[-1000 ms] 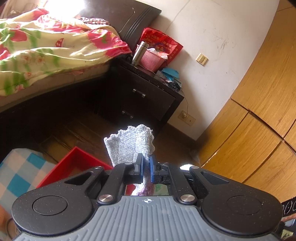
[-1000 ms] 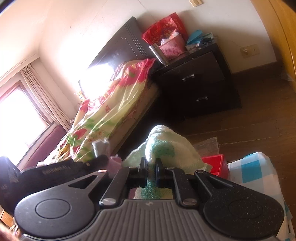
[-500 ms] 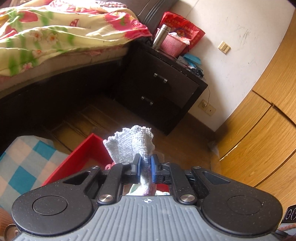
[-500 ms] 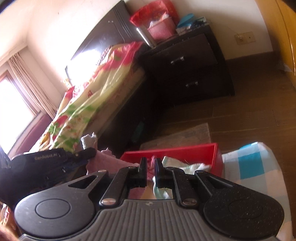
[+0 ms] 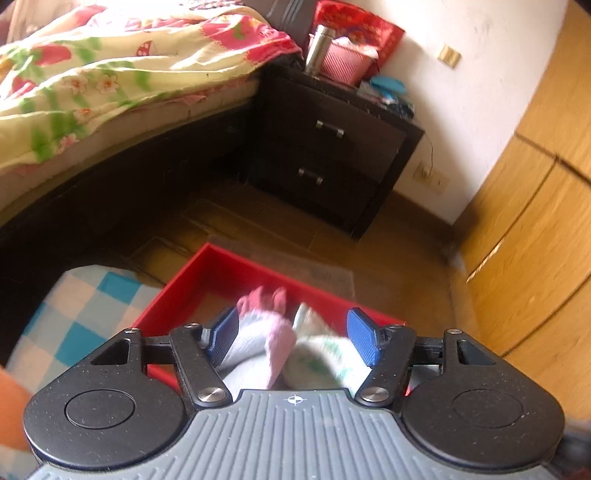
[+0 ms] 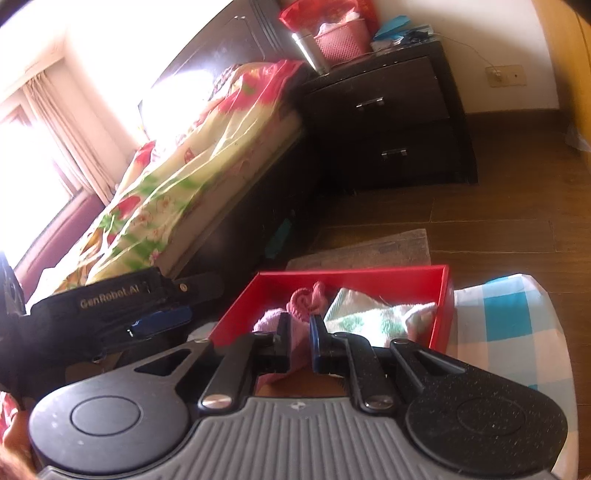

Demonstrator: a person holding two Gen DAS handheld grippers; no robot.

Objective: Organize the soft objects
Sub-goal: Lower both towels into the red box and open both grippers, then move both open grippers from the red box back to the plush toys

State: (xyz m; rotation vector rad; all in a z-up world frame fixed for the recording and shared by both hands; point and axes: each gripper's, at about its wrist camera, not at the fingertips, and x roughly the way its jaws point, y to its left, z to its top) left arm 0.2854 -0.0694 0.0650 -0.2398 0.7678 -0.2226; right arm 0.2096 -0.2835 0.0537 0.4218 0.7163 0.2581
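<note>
Left tool (image 5: 291, 336) stood spread wide over the red box (image 5: 258, 264) — soft cloths (image 5: 280, 343) lay inside, apparently released there for sorting — right tool (image 6: 300, 332) nearly together, gripping nothing.

A bed (image 5: 92, 92) with a flowered yellow, green and pink cover stands on a dark frame along a white wall (image 5: 480, 74). Beside it is a dark nightstand (image 5: 332, 147) with two drawers, carrying a pink basket (image 5: 343, 62), a metal flask (image 5: 317, 48) and a red bag (image 5: 362, 26). The floor (image 6: 498, 229) is brown wood planks, with a small mat (image 6: 369, 251) on it. Light wood wardrobe doors (image 5: 535, 221) fill the right. Bright sunlight pours through a curtained window (image 6: 33, 147).
</note>
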